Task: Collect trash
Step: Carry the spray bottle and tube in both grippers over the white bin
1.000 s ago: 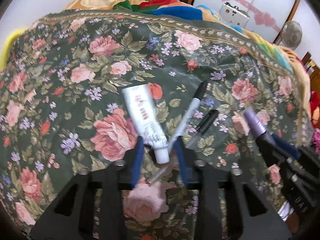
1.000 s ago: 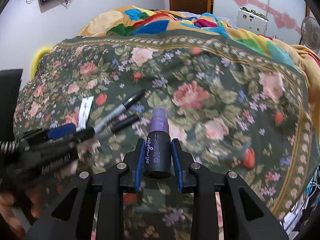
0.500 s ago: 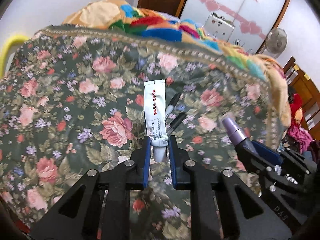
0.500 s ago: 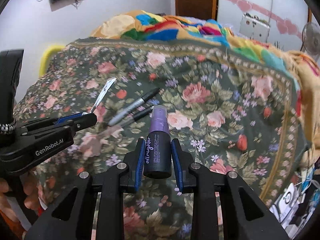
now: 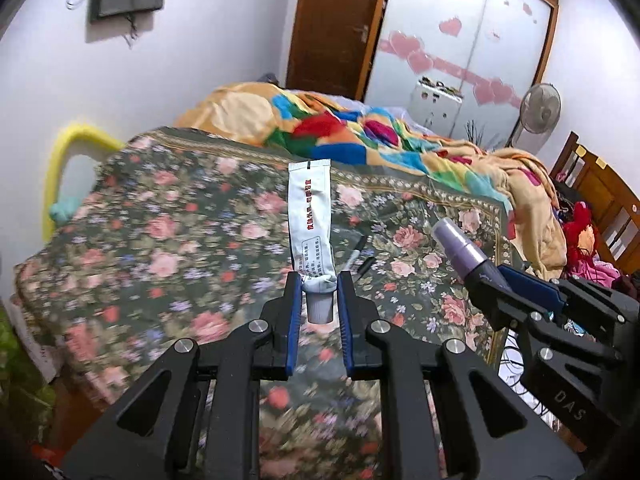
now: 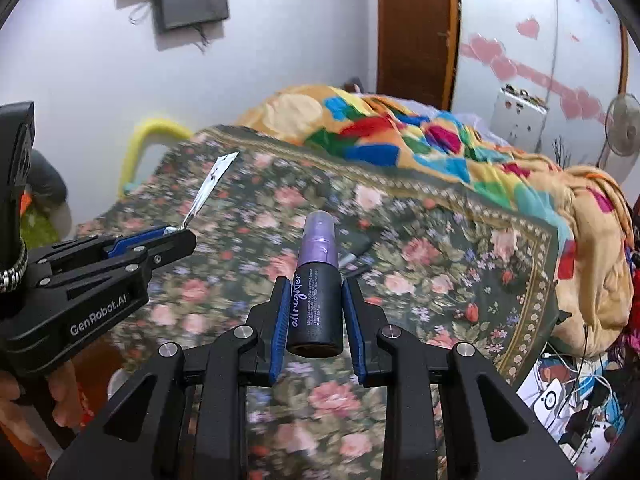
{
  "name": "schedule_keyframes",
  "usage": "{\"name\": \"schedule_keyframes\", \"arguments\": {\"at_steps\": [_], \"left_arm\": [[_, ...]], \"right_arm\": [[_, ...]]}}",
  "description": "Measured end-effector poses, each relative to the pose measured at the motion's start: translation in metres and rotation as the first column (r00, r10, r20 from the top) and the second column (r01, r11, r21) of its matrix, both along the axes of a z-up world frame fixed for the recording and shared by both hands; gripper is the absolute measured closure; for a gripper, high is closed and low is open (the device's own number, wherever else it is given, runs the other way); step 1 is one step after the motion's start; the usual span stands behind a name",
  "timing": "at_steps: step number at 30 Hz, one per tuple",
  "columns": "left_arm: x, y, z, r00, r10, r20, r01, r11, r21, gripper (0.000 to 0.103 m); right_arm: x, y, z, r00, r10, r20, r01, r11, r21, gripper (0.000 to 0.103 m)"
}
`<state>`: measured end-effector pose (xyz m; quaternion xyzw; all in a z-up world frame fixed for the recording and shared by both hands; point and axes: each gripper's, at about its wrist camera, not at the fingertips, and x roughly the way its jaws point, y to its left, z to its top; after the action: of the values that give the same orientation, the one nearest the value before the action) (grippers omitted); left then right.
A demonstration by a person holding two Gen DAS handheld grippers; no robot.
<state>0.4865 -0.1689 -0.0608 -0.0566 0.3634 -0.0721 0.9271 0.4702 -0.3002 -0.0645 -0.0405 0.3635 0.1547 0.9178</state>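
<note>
Left gripper [image 5: 318, 300]: you pinch the white tube [image 5: 310, 220] just above its cap, the tube standing up over the floral bedspread [image 5: 168, 240]; the grip sits low on a long, soft body.
Right gripper [image 6: 312, 312]: your jaws press on the dark spray bottle [image 6: 318, 280], purple cap forward, lifted clear of the bedspread.
Risk, tube: it could sag or swing out of the pads if you tilt fast, because only its neck end is held.
Risk, bottle: a round smooth barrel between flat pads could roll or slide if you tip the nose down sharply.
Risk, collision: your two grippers ride close side by side above the bedspread; turning one toward the other could knock a load loose.
Left behind: two dark pens [image 5: 358, 254] lie on the bedspread beyond your fingertips; they look like the next pickup, though both grippers are full.
Edges: the bedspread drops off at the near side; cables [image 6: 568, 384] clutter the floor beyond its right edge.
Open room: plenty above the bedspread; the colourful blanket [image 5: 352, 132] bunches behind it, before the door [image 5: 336, 28].
</note>
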Motion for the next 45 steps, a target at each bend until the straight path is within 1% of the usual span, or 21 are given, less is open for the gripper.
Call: {"name": "schedule_keyframes", "arguments": {"at_steps": [5,9,14,19,22,26,31,35,38,40,45], "left_arm": [[-0.052,0.043,0.026,0.998,0.053,0.033,-0.052,0.999,-0.006,0.087],[-0.093,0.073,0.038,0.993,0.102,0.066,-0.104,0.994,0.028,0.087],[-0.141,0.117,0.041,0.985,0.159,0.073,-0.162,0.986,0.044,0.087],[-0.179,0.162,0.032,0.974,0.222,0.052,-0.225,0.972,0.065,0.087],[-0.2,0.191,0.022,0.963,0.269,0.03,-0.27,0.961,0.065,0.087],[-0.224,0.229,0.004,0.946,0.324,-0.003,-0.323,0.944,0.063,0.087],[-0.243,0.264,-0.023,0.925,0.376,-0.053,-0.373,0.926,0.055,0.087],[-0.256,0.291,-0.054,0.902,0.419,-0.108,-0.416,0.908,0.046,0.087],[-0.26,0.311,-0.076,0.885,0.438,-0.156,-0.44,0.898,0.023,0.087],[-0.262,0.32,-0.091,0.877,0.442,-0.187,-0.448,0.894,0.01,0.087],[-0.259,0.34,-0.139,0.85,0.436,-0.295,-0.467,0.883,-0.043,0.087]], "right_arm": [[-0.036,0.03,0.024,0.998,0.052,0.038,-0.052,0.999,0.006,0.079],[-0.066,0.059,0.037,0.992,0.105,0.066,-0.105,0.994,-0.002,0.079],[-0.099,0.098,0.043,0.982,0.173,0.081,-0.173,0.985,-0.005,0.079],[-0.127,0.142,0.04,0.966,0.247,0.076,-0.248,0.969,0.002,0.079],[-0.139,0.166,0.033,0.957,0.284,0.067,-0.284,0.959,-0.003,0.079],[-0.152,0.2,0.021,0.94,0.339,0.032,-0.339,0.941,0.002,0.079],[-0.165,0.241,0.0,0.917,0.399,-0.021,-0.399,0.917,-0.009,0.079],[-0.17,0.27,-0.021,0.895,0.44,-0.077,-0.442,0.897,-0.018,0.079],[-0.17,0.289,-0.039,0.877,0.463,-0.131,-0.469,0.883,-0.017,0.079],[-0.169,0.301,-0.051,0.863,0.477,-0.168,-0.486,0.874,-0.016,0.079],[-0.164,0.326,-0.079,0.831,0.498,-0.249,-0.516,0.857,-0.009,0.079]]}}
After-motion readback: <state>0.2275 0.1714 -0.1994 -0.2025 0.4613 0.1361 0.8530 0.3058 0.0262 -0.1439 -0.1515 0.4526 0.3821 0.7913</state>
